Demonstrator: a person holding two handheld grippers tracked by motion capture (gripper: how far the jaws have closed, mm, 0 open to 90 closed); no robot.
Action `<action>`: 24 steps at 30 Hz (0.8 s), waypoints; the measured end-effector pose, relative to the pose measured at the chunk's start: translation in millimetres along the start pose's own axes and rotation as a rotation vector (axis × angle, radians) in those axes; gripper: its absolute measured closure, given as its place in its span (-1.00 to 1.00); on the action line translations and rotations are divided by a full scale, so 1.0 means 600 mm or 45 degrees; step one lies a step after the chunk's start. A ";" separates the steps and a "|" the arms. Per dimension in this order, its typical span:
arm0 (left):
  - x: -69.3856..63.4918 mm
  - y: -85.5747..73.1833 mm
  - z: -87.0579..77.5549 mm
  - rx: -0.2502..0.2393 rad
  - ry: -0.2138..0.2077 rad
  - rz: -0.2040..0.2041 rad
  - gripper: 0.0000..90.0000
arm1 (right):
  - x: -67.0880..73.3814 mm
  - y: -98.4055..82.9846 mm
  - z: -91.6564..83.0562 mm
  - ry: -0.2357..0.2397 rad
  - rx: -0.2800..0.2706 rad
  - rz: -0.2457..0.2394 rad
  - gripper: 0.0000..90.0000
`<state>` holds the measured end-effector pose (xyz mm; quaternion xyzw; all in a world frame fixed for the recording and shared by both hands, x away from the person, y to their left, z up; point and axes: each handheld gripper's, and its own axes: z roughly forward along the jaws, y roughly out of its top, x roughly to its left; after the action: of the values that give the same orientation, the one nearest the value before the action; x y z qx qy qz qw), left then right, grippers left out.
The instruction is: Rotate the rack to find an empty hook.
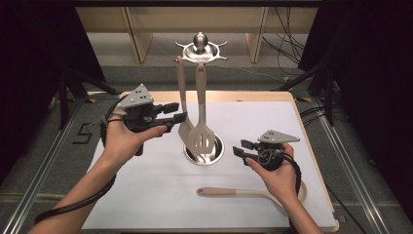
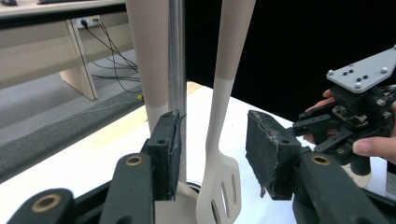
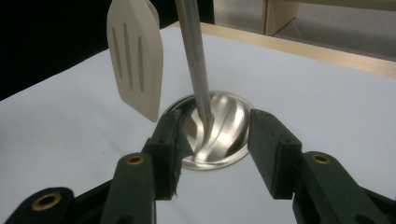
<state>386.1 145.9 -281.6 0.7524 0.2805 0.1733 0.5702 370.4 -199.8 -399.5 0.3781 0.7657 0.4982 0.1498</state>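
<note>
1. From the high view, I see my left claw [image 1: 176, 113] held above the table [image 1: 146, 195], its jaws spread and empty, tips just beside the hanging slotted spatula [image 1: 200, 131] and the solid turner [image 1: 184, 122].
2. Both utensils hang from the metal rack [image 1: 200, 51], whose round base [image 1: 204, 155] sits mid-table. My right claw [image 1: 242, 148] hovers just right of that base, jaws apart, holding nothing. A ladle [image 1: 234, 192] lies flat on the white sheet near the front edge, its bowl hidden under my right wrist.
3. Along the left gripper view, the jaws stand wide with the slotted spatula [image 2: 219, 140] hanging between them; the right pad [image 2: 268, 154] is clear of it. The rack's pole [image 2: 177, 70] runs just by the left pad; I cannot tell if they touch. My right claw [image 2: 306, 130] shows farther off.
4. Along the right gripper view, the jaws are wide and empty, framing the shiny base [image 3: 219, 135] and pole [image 3: 196, 70]; the slotted spatula [image 3: 135, 70] hangs upper left.
</note>
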 end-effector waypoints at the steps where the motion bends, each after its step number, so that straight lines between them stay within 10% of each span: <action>1: 0.000 0.001 -0.002 -0.011 -0.001 -0.006 0.22 | 0.000 0.001 0.004 0.010 -0.022 0.014 0.25; 24: 0.007 0.017 0.005 -0.070 -0.022 -0.018 0.22 | -0.028 -0.015 -0.030 -0.048 -0.007 0.099 0.24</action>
<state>393.4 144.3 -272.9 0.7359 0.2760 0.1706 0.5943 367.0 -225.9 -401.6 0.4164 0.7461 0.4987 0.1458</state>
